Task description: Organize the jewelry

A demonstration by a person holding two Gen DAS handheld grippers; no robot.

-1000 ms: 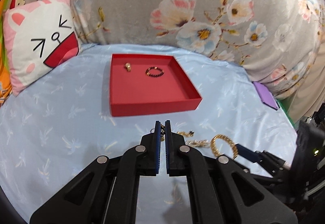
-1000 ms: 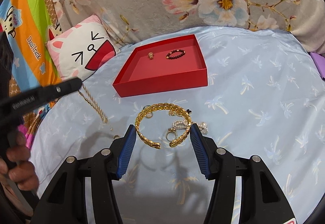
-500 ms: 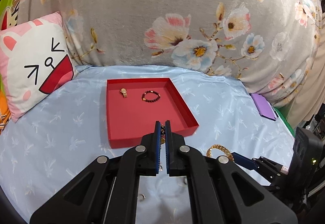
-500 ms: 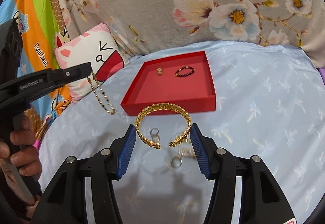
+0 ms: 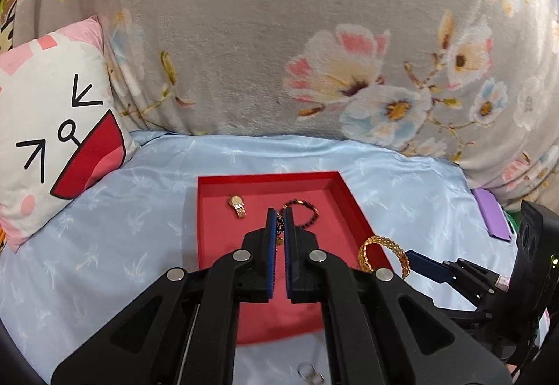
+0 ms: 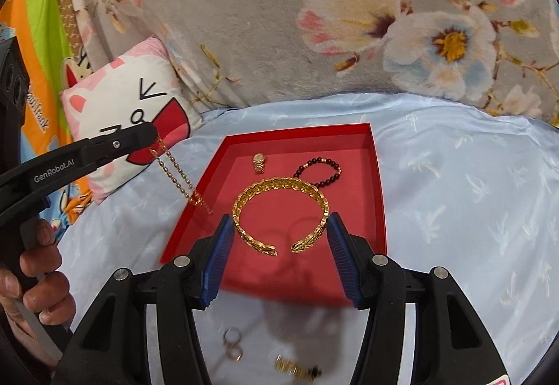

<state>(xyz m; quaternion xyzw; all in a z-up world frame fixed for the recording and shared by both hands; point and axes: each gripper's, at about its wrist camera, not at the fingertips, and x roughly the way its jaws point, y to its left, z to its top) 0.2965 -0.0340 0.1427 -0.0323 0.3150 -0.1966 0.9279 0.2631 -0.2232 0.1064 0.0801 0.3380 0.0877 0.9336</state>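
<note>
The right gripper [image 6: 281, 238] clasps the open gold cuff bangle [image 6: 281, 210] by its braided sides and holds it level above the red tray [image 6: 379, 196], presumably so it can drop flat beside the small gold watch [image 6: 259, 162] and dark beaded bracelet [image 6: 318, 171] lying there. The left gripper [image 5: 278, 213] pinches a fine gold chain [image 6: 180, 175], which dangles slack by the tray's left wall; loose rings [image 6: 232, 343] wait on the silky blue sheet [image 6: 471, 193]

Left wrist view: close above bed, facing 12 o'clock. Right wrist view: likewise. Shared: red tray [image 5: 344, 191] [image 6: 379, 175], cat pillow [image 5: 52, 126] [image 6: 122, 95].
</note>
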